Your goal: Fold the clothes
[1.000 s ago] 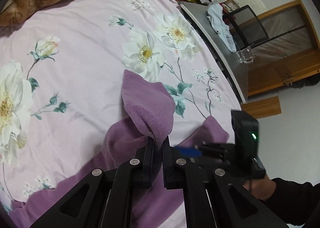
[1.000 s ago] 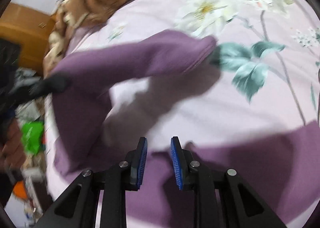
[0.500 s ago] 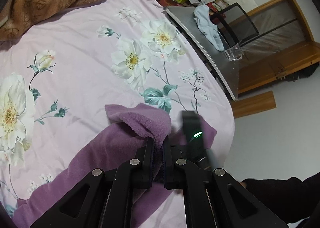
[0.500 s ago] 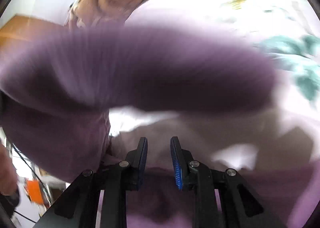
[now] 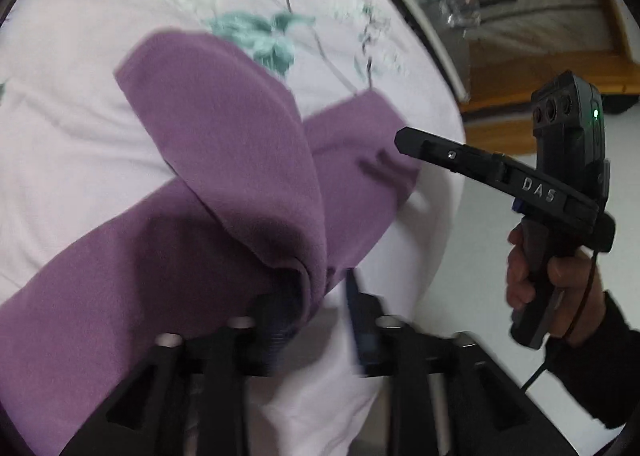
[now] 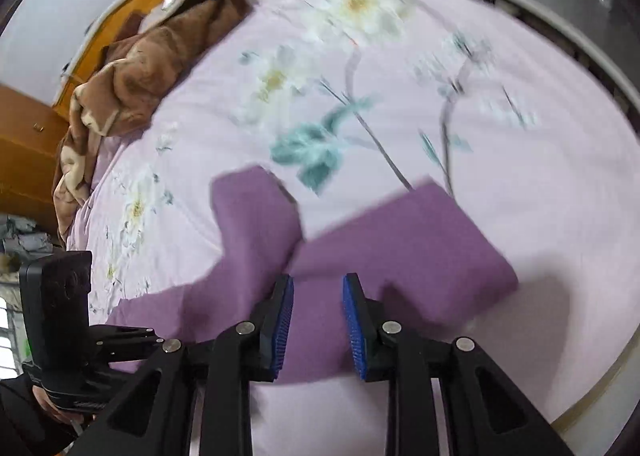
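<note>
A purple fleece garment [image 5: 224, 160] lies on a bed covered by a pale lilac sheet [image 5: 72, 124] printed with white flowers and teal leaves. The garment sits near the bed's near edge, toward the corner beside the grey floor. In the left wrist view one flap of it is folded over the rest, its tip drooping to the left hand-held gripper [image 5: 320, 320], whose jaws stand apart; the fabric drapes against the left finger [image 5: 276, 320], and motion blur leaves it unclear whether anything is pinched. In the same view the right hand-held gripper [image 5: 416, 144] reaches in from the right side, held by a hand [image 5: 560, 276] in a dark sleeve, its tip just above the garment's edge. In the right wrist view that gripper's blue-padded jaws are spread wide with nothing between them, hovering over the purple cloth, which shows two lobes pointing toward the middle of the bed. A brown blanket [image 6: 132, 68] is bunched at the far left edge of the bed, well apart from the garment.
</note>
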{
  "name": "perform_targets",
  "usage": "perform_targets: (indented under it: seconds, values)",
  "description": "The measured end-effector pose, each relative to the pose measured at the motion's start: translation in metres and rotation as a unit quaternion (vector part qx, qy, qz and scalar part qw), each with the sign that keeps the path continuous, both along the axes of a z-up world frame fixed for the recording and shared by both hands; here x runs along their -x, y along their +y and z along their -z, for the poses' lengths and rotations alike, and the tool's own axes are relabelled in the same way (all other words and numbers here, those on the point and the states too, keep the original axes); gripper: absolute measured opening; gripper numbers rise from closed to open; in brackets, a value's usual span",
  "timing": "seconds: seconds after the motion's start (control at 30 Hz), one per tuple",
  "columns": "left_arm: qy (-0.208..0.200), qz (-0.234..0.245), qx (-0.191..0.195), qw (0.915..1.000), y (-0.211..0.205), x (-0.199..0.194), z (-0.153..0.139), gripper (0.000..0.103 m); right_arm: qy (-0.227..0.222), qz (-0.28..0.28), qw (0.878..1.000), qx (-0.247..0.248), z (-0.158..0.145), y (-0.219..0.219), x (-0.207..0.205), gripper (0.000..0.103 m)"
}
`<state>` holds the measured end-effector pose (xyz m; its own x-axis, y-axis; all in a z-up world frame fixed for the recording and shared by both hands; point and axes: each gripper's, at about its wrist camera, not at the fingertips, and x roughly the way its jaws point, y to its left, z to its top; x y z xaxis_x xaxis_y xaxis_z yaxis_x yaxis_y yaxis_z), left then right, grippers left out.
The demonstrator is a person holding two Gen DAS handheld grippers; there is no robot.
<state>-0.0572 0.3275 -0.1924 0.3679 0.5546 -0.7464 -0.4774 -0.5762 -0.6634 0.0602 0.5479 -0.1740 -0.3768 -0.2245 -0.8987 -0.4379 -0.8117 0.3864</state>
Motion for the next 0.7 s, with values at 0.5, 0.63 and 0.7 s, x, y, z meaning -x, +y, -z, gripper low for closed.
perform_targets:
  seconds: [0.5, 0.63, 0.7]
  values:
    - [0.039, -0.156, 0.044, 0.9860, -0.131, 0.057, -0.019, 0.056, -0.070, -0.180, 0.976, -0.096, 0.051, -0.162, 0.090, 0.029]
    - [0.038, -0.154, 0.044, 0.9863, -0.144, 0.054, -0.021, 0.056, -0.063, -0.111, 0.989, -0.075, 0.045, -0.133, 0.085, 0.002]
    - [0.038, -0.153, 0.044, 0.9865, -0.149, 0.051, -0.022, 0.056, -0.014, -0.044, 0.997, -0.057, 0.019, -0.106, 0.064, 0.002]
